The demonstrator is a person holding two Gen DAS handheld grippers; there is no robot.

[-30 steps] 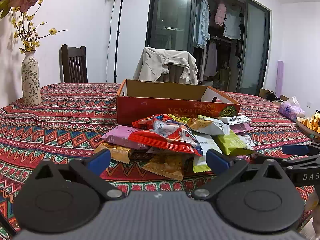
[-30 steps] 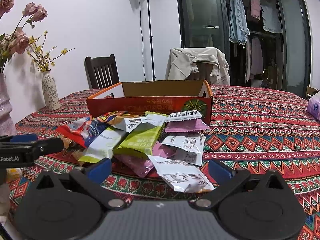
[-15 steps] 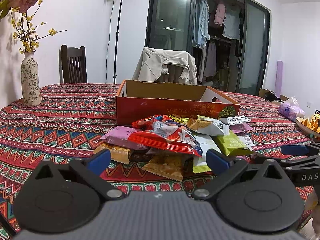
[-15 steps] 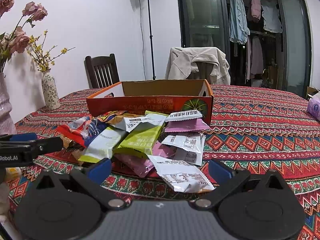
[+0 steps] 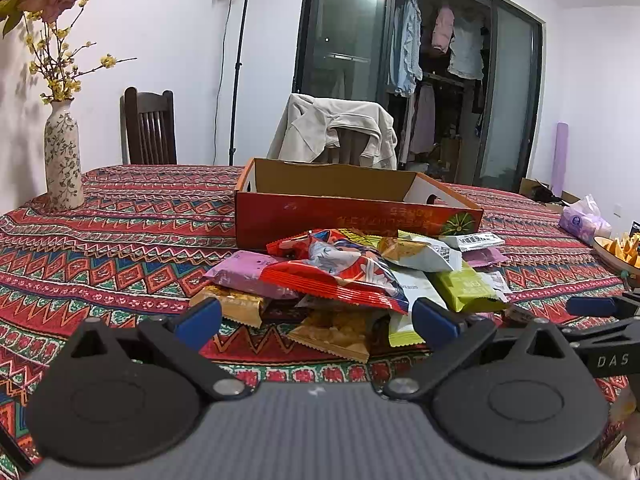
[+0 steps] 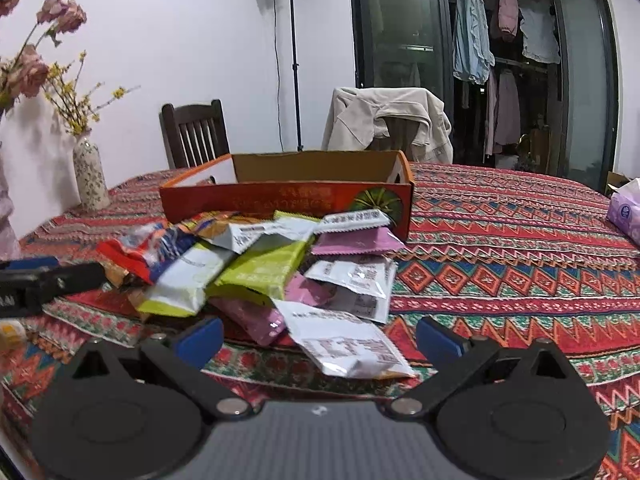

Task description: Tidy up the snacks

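A heap of snack packets [image 5: 352, 280] lies on the patterned tablecloth in front of an open orange cardboard box [image 5: 352, 208]. A red packet [image 5: 340, 276] tops the heap, with purple, green and golden ones around it. My left gripper [image 5: 316, 320] stands open just short of the heap, nothing between its blue pads. In the right wrist view the same heap [image 6: 260, 272] and box [image 6: 288, 196] appear, a white packet [image 6: 344, 344] nearest. My right gripper [image 6: 318, 336] is open and holds nothing.
A flower vase [image 5: 62, 160] stands at the table's left. A tissue pack [image 5: 582, 222] and a bowl of orange pieces [image 5: 618, 248] sit at the right. Two chairs, one draped with a beige jacket [image 5: 336, 132], stand behind the table.
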